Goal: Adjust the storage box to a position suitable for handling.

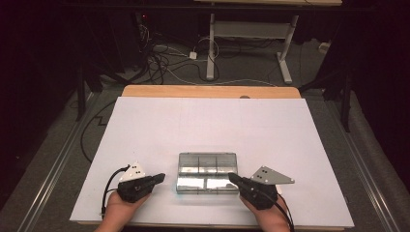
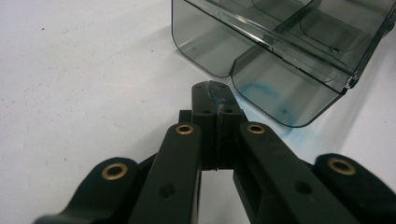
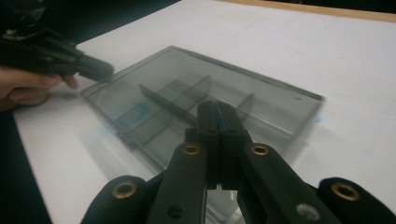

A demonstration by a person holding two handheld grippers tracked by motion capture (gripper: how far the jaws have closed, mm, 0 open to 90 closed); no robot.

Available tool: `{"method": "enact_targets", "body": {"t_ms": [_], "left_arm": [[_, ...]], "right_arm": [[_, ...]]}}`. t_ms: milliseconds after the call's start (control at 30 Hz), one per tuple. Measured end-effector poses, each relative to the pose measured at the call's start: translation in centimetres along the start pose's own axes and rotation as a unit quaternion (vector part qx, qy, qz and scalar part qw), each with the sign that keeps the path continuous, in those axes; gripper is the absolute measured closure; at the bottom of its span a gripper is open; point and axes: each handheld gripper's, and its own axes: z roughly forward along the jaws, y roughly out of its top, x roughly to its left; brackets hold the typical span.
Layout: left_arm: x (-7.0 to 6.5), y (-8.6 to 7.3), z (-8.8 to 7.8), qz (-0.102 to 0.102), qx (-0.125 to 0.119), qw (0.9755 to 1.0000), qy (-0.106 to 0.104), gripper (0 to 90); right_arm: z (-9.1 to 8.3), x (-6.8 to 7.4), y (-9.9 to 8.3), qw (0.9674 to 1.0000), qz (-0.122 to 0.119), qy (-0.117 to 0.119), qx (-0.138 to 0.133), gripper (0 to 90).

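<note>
One clear smoky plastic compartment box [image 1: 208,173] lies open and flat near the front edge of the white tabletop [image 1: 193,125], long axis left to right. No readable writing. Left gripper [image 1: 161,177] and right gripper [image 1: 231,177] flank it, jaws together, holding nothing.

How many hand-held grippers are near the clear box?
2. The left hand-held gripper is beside the left end of the clear box; the right hand-held gripper is at its right end.

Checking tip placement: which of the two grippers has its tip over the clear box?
The right gripper: its shut tip overlaps the clear box at the near right corner. The left gripper, also shut, stops short of the box's left side.
</note>
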Motion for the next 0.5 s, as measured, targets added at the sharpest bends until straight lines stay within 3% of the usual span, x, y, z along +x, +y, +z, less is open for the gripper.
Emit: {"method": "enact_targets", "body": {"t_ms": [67, 500], "left_arm": [[0.0, 0.1, 0.0, 0.002, 0.0, 1.0, -0.001, 87.8], [-0.1, 0.5, 0.5, 0.005, 0.0, 0.9999, -0.01, 87.8]], "right_arm": [[0.8, 1.1, 0.1, 0.9998, -0.007, 0.02, 0.004, 90.0], [3.1, 5.1, 0.1, 0.9953, -0.025, 0.093, 0.007, 90.0]]}}
